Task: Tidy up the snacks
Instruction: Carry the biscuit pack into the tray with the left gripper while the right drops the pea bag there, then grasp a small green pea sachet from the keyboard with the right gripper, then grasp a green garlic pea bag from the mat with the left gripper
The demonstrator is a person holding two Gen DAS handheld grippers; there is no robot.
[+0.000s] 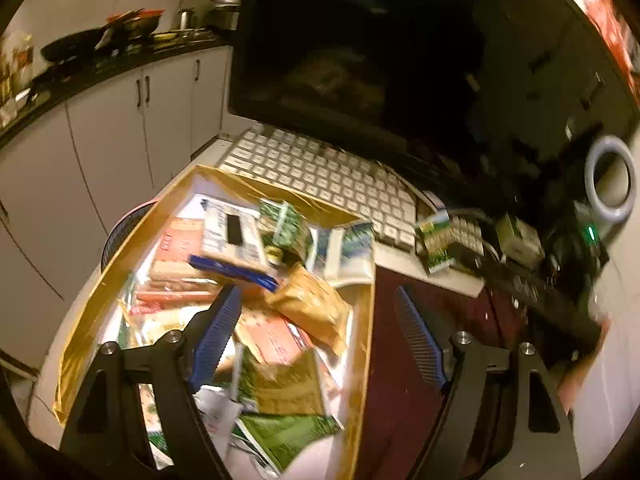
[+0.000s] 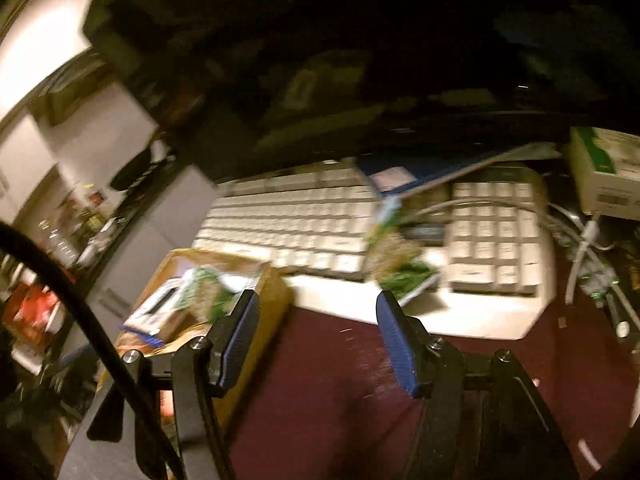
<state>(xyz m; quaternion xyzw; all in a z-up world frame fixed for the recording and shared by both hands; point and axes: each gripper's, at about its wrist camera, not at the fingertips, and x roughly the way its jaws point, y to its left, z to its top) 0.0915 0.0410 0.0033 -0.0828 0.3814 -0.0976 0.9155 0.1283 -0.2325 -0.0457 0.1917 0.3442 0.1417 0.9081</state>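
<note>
A gold-rimmed cardboard box (image 1: 120,248) holds several snack packets, among them a tan packet (image 1: 312,304) and a blue-and-white one (image 1: 232,236). My left gripper (image 1: 316,296) is open and empty, its left finger over the box, its right finger over the dark red table. A green snack packet (image 1: 436,244) lies on the white keyboard (image 1: 320,172). In the right wrist view my right gripper (image 2: 316,300) is open and empty above the table, just short of that green packet (image 2: 400,256). The box (image 2: 276,280) sits to its left.
A dark monitor (image 1: 400,60) stands behind the keyboard. A green-and-white carton (image 2: 604,172), cables (image 2: 580,240) and a ring light (image 1: 610,180) crowd the right side. White kitchen cabinets (image 1: 120,128) lie to the left beyond the table edge.
</note>
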